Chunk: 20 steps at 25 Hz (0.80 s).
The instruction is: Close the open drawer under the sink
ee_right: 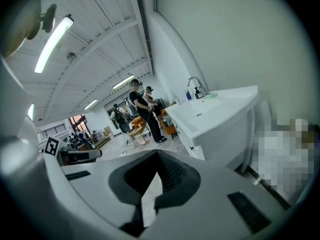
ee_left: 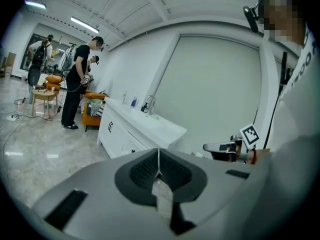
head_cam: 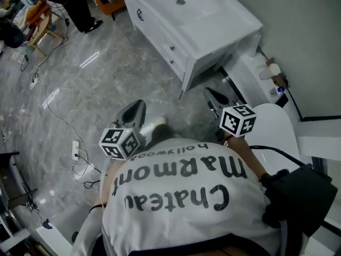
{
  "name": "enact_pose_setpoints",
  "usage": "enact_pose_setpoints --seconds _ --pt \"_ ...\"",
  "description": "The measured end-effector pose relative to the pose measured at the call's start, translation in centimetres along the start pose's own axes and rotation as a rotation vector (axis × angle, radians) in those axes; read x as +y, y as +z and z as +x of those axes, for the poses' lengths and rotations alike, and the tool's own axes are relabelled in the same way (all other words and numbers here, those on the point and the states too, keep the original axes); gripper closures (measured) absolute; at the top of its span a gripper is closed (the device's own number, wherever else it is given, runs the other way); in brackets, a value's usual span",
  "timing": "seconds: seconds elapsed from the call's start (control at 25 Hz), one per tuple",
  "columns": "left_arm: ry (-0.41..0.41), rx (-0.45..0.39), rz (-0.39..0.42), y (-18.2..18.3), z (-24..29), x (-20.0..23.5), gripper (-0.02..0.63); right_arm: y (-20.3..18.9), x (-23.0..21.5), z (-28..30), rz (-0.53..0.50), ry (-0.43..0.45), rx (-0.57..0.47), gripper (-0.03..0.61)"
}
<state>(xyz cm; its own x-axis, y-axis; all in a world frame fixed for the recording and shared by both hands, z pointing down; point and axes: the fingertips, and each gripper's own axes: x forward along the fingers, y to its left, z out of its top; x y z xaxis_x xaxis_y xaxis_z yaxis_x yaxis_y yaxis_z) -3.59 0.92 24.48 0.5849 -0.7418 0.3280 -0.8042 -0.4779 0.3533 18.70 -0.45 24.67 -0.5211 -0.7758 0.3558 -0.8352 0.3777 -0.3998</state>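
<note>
With the left gripper point(head_cam: 134, 112) and right gripper point(head_cam: 214, 99) both hanging clenched on nothing, the drawer point(head_cam: 172, 54), seemingly barely ajar, is looking rigid and easy-sliding, wanting a flat push mid-front.

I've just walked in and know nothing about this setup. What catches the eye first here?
The long white sink cabinet at the top of the head view, on a glossy grey floor. Below it, the left gripper and right gripper point towards it, each carrying a cube with black-and-white squares, both shut and empty. Loose cables trail over the floor at the left.
</note>
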Motion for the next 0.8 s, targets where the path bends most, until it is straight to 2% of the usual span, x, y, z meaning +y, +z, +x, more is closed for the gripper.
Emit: enact_pose_setpoints --seconds 0.36,0.64,0.8 --pt "0.036 -0.009 0.015 -1.1 -1.6 -0.2 0.598 -1.7 0.5 -0.8 0.004 0.020 0.006 0.568" --pt "0.014 -0.015 0.059 -0.7 -0.6 -0.8 0.598 -1.7 -0.2 -1.0 -0.003 0.022 0.009 0.569" --pt "0.025 -0.008 0.039 -1.0 -0.6 -0.9 0.598 -1.8 -0.5 -1.0 -0.002 0.018 0.013 0.568"
